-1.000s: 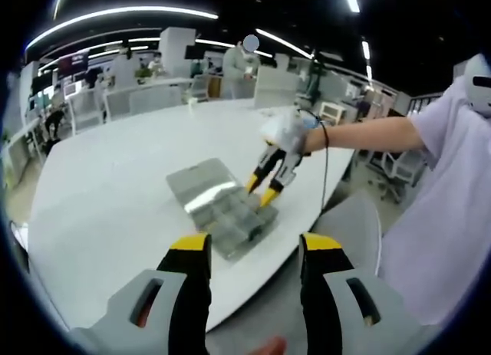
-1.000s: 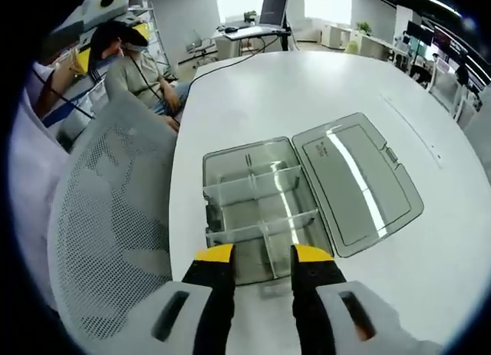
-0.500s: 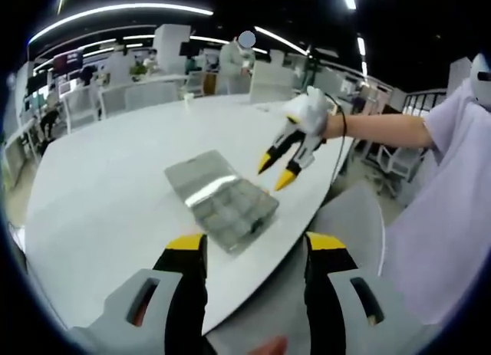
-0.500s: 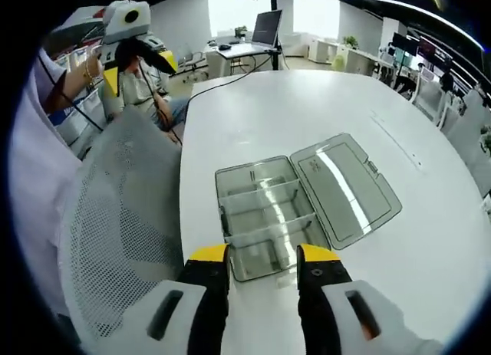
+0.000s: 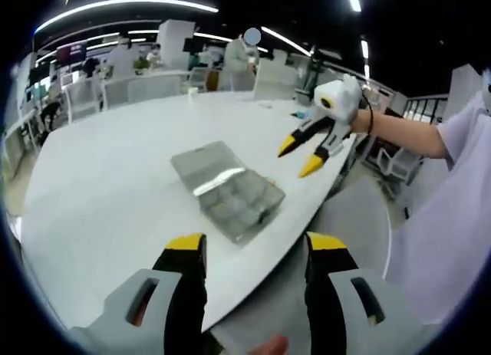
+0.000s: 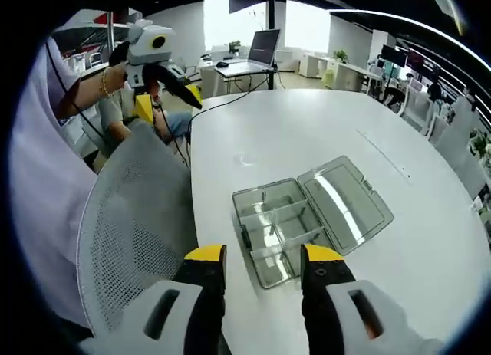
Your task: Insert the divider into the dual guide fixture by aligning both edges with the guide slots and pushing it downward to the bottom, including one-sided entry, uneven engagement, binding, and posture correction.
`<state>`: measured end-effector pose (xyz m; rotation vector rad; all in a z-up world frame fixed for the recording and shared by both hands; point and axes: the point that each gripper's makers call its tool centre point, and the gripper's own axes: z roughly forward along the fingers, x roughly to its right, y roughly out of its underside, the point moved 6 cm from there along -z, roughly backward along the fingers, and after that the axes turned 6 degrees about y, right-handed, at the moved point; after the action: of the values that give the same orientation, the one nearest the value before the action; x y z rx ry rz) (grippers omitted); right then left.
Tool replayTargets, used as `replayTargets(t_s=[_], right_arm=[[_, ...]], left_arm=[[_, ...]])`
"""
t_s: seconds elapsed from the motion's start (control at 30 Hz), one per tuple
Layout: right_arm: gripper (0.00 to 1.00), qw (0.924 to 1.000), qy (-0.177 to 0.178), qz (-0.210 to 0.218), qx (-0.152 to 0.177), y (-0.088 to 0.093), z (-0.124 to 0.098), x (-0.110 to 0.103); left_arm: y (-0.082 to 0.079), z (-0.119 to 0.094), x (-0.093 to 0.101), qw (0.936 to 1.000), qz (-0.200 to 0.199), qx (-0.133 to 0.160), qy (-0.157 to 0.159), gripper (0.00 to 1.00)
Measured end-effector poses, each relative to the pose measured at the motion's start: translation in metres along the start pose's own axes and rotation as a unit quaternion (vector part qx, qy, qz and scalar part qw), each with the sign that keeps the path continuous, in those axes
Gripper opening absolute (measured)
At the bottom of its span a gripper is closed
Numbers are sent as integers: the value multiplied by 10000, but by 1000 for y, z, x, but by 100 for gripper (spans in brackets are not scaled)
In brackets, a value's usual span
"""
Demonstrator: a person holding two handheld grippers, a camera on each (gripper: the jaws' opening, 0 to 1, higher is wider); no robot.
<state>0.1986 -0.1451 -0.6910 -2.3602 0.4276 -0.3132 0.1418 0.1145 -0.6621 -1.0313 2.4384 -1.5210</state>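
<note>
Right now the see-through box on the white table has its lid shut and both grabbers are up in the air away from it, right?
Not quite: the box isn't shut. The right gripper view shows its lid swung open and lying flat on the white table beside the compartments. The rest holds: the left gripper and right gripper are both up, away from it.

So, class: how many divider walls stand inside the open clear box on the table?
2, as far as the right gripper view shows: one divider crosses the clear box nearer the far end, another divider nearer the tongs. Glare could hide more.
</note>
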Motion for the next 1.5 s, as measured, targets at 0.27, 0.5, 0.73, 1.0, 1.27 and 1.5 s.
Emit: replayTargets(t_s=[0.27, 0.5, 0.73, 1.0, 1.27, 1.5], right_arm=[[37, 9998, 162, 5, 147, -15, -7, -11], [37, 9995, 232, -85, 210, -26, -11, -17], [37, 9991, 265, -154, 301, -36, -14, -22], [37, 9986, 170, -358, 356, -46, -12, -36], [38, 9972, -9, -460, 590, -61, -4, -53], [39, 9954, -199, -530, 779, -72, 4, -66]], left_arm=[[7, -4, -16, 9999, -90, -108, -44, 49], [13, -4, -32, 9992, -166, -278, -221, 49], [20, -4, -49, 9976, -260, -491, -416, 48], [33, 0, -69, 9940, -531, -739, -610, 48], [43, 6, -78, 9896, -828, -934, -716, 47], [46, 13, -85, 9849, -1045, -1102, -833, 47]])
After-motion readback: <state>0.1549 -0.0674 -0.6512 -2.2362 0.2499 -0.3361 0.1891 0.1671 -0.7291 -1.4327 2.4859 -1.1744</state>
